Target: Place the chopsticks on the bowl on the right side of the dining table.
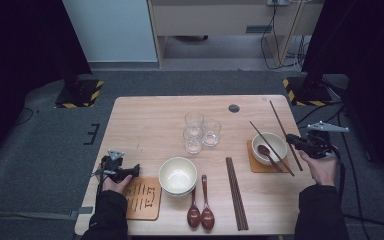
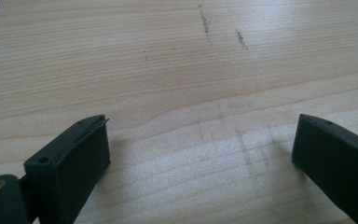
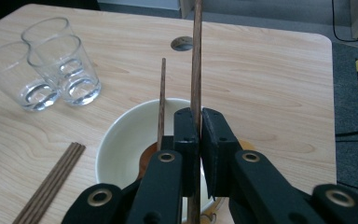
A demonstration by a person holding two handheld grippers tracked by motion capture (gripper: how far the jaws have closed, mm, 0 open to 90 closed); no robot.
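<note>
Right gripper: my fingers are clamped on 1 chopstick, held above the white bowl at the counter right side. Judged light, stiff, slick and prone to pivot; grip near mid-length. Left gripper: fingers spread apart, nothing held, over bare counter.
</note>
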